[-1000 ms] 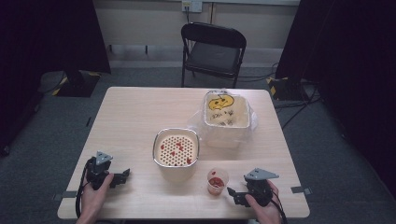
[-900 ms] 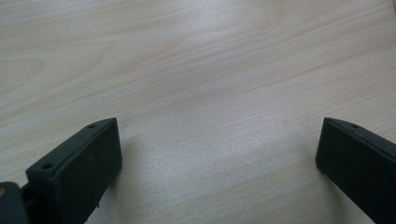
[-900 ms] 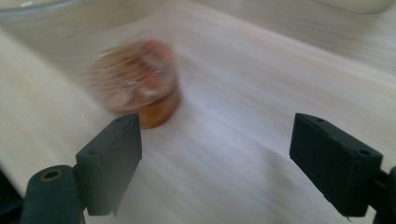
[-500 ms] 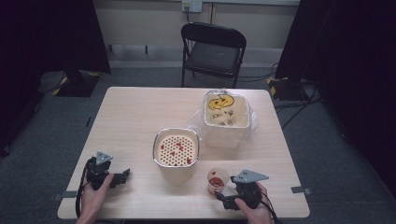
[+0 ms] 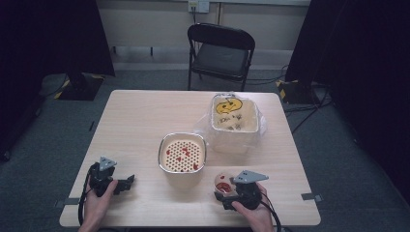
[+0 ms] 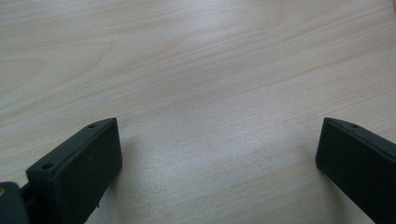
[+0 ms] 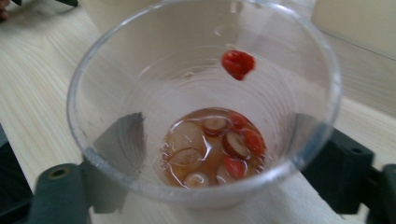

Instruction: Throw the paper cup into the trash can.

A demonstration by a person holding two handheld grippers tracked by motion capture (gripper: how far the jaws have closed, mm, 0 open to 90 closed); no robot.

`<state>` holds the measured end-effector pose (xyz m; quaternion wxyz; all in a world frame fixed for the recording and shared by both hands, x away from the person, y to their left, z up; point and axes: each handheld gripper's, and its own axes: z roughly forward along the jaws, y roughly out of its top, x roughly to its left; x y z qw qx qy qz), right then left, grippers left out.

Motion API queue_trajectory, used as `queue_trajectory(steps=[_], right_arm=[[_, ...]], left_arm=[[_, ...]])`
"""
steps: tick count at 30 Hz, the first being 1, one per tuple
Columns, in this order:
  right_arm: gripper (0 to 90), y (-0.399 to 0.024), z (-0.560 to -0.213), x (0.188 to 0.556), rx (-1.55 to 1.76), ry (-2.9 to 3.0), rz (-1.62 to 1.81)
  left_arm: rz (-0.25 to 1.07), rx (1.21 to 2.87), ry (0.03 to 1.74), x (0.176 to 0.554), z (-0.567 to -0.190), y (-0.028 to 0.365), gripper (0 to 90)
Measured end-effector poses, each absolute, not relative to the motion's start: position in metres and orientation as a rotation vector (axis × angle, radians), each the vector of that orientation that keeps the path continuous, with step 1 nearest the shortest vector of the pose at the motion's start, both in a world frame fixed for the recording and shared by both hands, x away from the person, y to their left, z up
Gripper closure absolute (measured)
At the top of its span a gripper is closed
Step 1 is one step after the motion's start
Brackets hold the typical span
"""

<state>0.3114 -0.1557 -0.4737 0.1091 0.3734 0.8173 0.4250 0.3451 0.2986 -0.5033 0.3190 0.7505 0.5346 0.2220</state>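
Reaching in from the near table edge, right hand (image 5: 254, 210) wrapped round the right gripper (image 5: 226, 192), forearm low, grey three-cornered plate on top, nose aimed leftward at the clear plastic cup (image 5: 223, 181). Jaws just closing in, one on either side of the cup's wall; in the right gripper view, black jaws flanking the cup (image 7: 201, 102) left and right, seemingly against the wall, though actual pressing hard to tell. Cup upright, between the jaws, holding a shallow pool of brownish liquid with red and pale fruit pieces (image 7: 215, 147), plus one red bit (image 7: 238, 64) stuck on the far inner wall. Just beyond the jaws, further up the table, a steel-rimmed bowl with a perforated insert (image 5: 182, 153); beyond that and to the right, a lined square tub (image 5: 234, 118).

Resting on the wooden table (image 5: 145, 116) well off to the left, left hand (image 5: 96, 205) gripping the left gripper (image 5: 129, 181), nose pointing rightward. Jaws spread wide, bare tabletop (image 6: 210, 93) between them in the left gripper view.
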Motion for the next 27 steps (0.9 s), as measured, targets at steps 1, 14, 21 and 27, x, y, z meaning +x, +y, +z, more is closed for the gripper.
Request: queue_trajectory(steps=[1,14,21,27], right_arm=[[30.0,-0.155,-0.474,0.313,1.093,2.399,1.261],[32.9,-0.151,-0.475,0.320,1.077,2.367,1.260],[37.5,-0.153,-0.472,0.322,1.079,2.355,1.266],[38.3,-0.160,-0.463,0.321,1.093,2.333,1.282]], left_arm=[[0.583,1.973,1.406,0.345,-0.503,0.299,0.0],[0.584,1.973,1.406,0.345,-0.503,0.299,0.0],[0.584,1.974,1.407,0.345,-0.503,0.299,0.0],[0.583,1.974,1.406,0.345,-0.503,0.299,0.0]])
